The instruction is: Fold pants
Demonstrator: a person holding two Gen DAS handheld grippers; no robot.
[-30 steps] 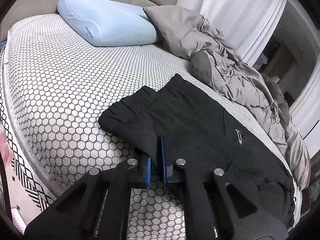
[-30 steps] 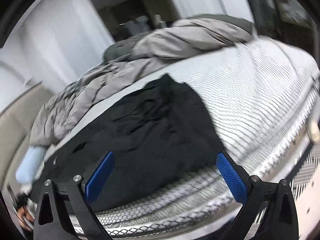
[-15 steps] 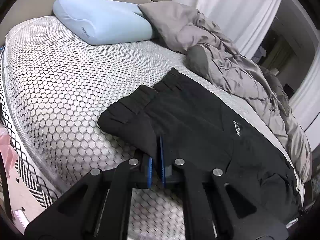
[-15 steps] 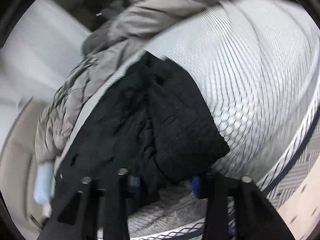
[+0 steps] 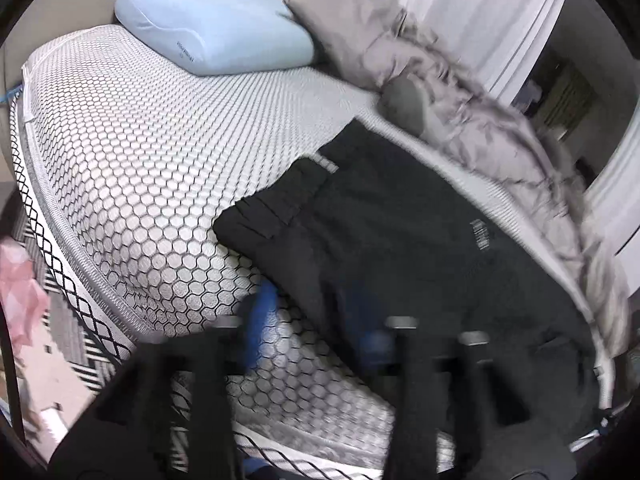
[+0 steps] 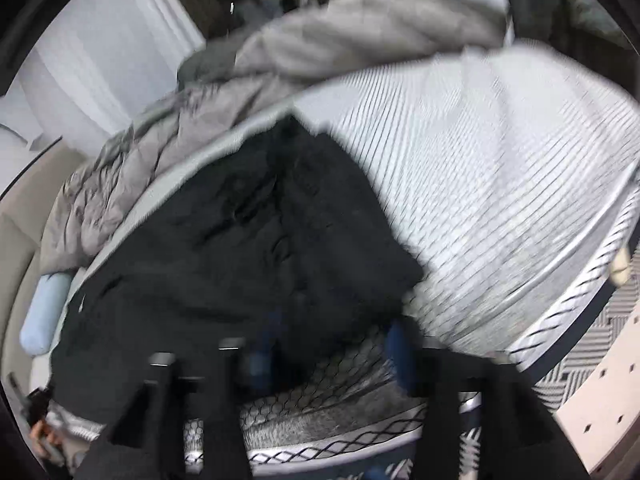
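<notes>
Blue pads of the left gripper (image 5: pixel 316 330) are standing apart, jaws having just been opening, seemingly clear of the pants (image 5: pixel 400 248). The right gripper (image 6: pixel 332 354) is likewise released, having just been opening. Black pants are lying folded on the mattress (image 5: pixel 132 184), long axis running along its near edge, cuffs pointing toward the pillow (image 5: pixel 216 40).

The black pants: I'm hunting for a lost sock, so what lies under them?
The black pants lie flat on the honeycomb mattress cover, which shows around them. Whatever is beneath the fabric is covered and cannot be seen.
</notes>
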